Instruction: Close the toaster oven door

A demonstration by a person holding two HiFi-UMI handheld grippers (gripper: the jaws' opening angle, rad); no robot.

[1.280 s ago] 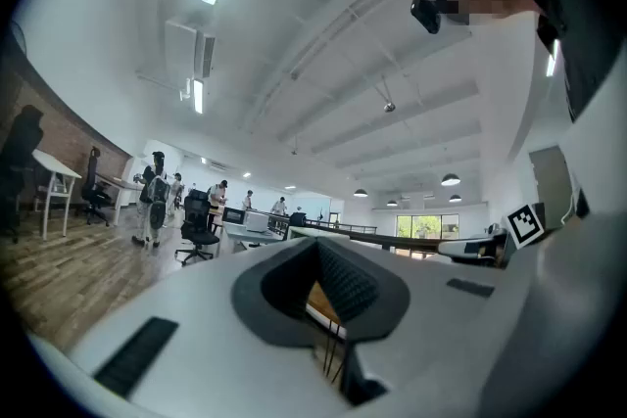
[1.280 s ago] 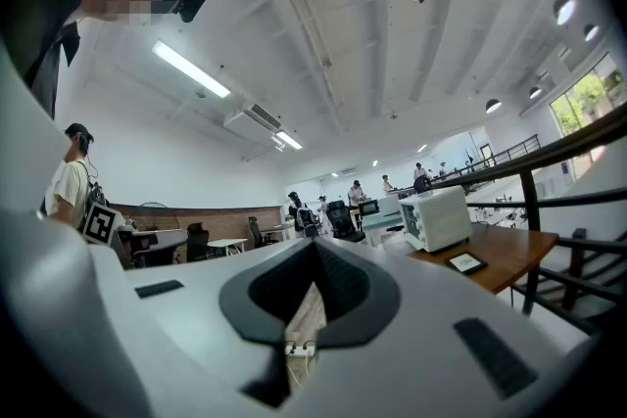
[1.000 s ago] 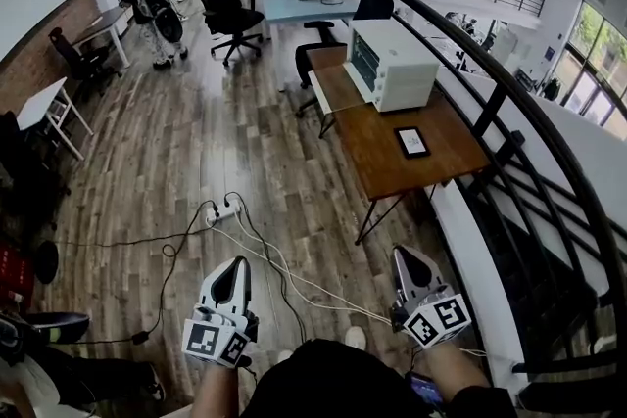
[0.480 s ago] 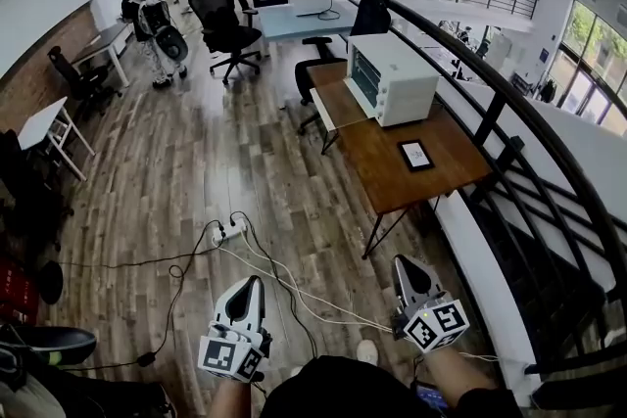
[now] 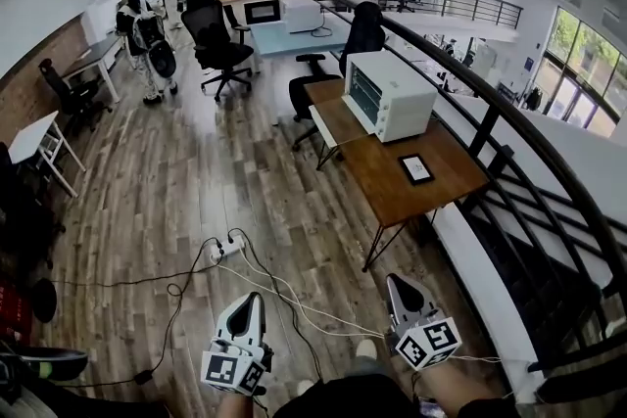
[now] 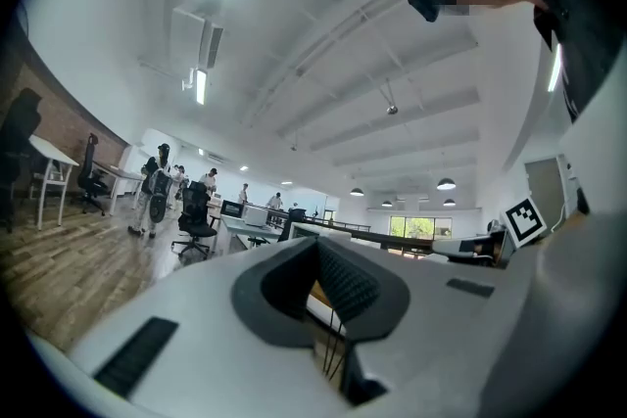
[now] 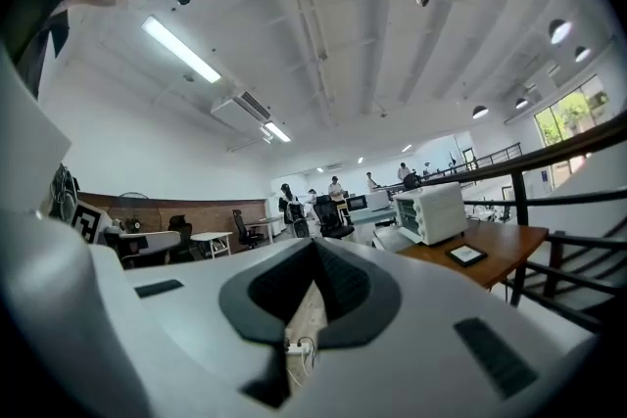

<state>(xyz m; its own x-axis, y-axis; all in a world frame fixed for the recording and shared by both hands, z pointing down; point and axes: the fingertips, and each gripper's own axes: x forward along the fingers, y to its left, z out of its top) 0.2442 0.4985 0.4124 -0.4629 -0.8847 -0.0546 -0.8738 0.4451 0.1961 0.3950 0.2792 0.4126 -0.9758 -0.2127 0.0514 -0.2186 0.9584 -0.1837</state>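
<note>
The white toaster oven [image 5: 392,95] stands at the far end of a wooden table [image 5: 387,186], well ahead and to the right. Its glass front faces left, and a pale door flap [image 5: 326,120] juts out level over the table's left edge. My left gripper [image 5: 255,303] and right gripper [image 5: 394,284] hang low in the head view, over the floor and far short of the table. Both are shut with nothing in them. In the right gripper view the oven [image 7: 431,210] shows small, beyond the right gripper [image 7: 313,245]. The left gripper [image 6: 318,245] points along the room.
A power strip [image 5: 225,250] and cables lie on the wooden floor just ahead. A tablet [image 5: 415,168] lies on the table. A black railing [image 5: 509,137] runs along the right. Office chairs [image 5: 220,44], desks and several people are at the far end.
The view has advanced across the floor: the power strip and the table are nearer. Both grippers sit lower in the head view and stay shut.
</note>
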